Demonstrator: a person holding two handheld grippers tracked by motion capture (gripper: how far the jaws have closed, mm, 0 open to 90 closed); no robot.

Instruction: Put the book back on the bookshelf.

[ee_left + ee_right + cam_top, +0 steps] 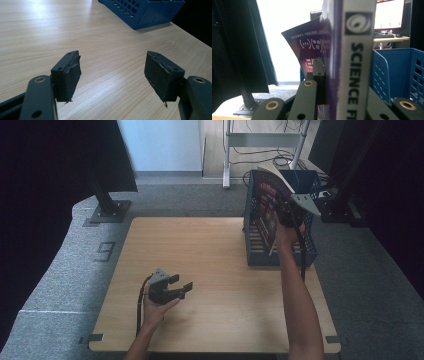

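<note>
Gripping with my right gripper (pixel 286 212), I hold a thick purple-covered book with a pale grey spine (pixel 272 195) above the blue perforated plastic crate (pixel 260 251) at the far right of the light wooden table (pixel 215 270); the jaws are clamped on the book, one black pad flat against its cover. From above, the book hangs tilted over the crate's open top, its dark patterned cover turned toward the table's middle and its lower edge down among the blue walls. My right gripper view gives what the high view cannot: the spine (pixel 357 60) stands upright between the jaws, smooth and matte, printed with a swirl logo and the word SCIENCE in bold black letters, while the glossy front cover (pixel 308 42) peels away and curls to one side, showing small white printing. My left gripper (pixel 172 287) rests low over the near left of the table with its jaws wide apart and nothing between them. Its own view shows worn, frayed rubber pads (pixel 71 75) over pale straight wood grain, with a corner of the crate (pixel 145 11) beyond.
</note>
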